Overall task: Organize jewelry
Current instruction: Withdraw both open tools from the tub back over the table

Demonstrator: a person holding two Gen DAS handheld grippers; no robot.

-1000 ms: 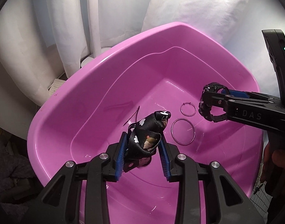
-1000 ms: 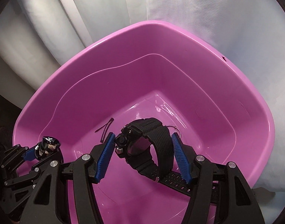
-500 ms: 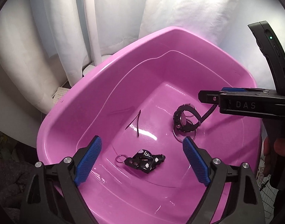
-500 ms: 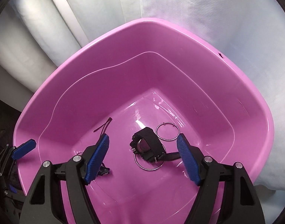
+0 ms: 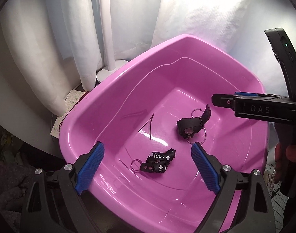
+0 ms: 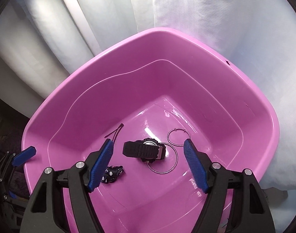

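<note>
From the left wrist camera, the left tool hangs over the near rim of a pink plastic basin, its blue-padded fingers spread wide with nothing between them. On the basin floor just ahead of the gap lies a black strap keychain printed with white shapes and lettering, a small metal ring at its left end. Farther in and to the right, a black wristwatch rests on its side across a large thin hoop, and a smaller hoop sits just behind the watch. A thin dark hairpin lies left of the watch, apart from it. The right tool reaches in from the right edge above the watch; its opening cannot be judged from this side angle. White curtains hang behind the basin.

From the right wrist camera, the right tool is wide open and empty above the basin. The wristwatch lies on the floor between and just beyond its fingertips, touching neither, and overlaps the large hoop. The smaller hoop lies just past the right fingertip. The keychain peeks out from behind the left finger, and the hairpin lies beyond that finger's tip. One blue pad of the left tool shows at the basin's left rim.
</note>
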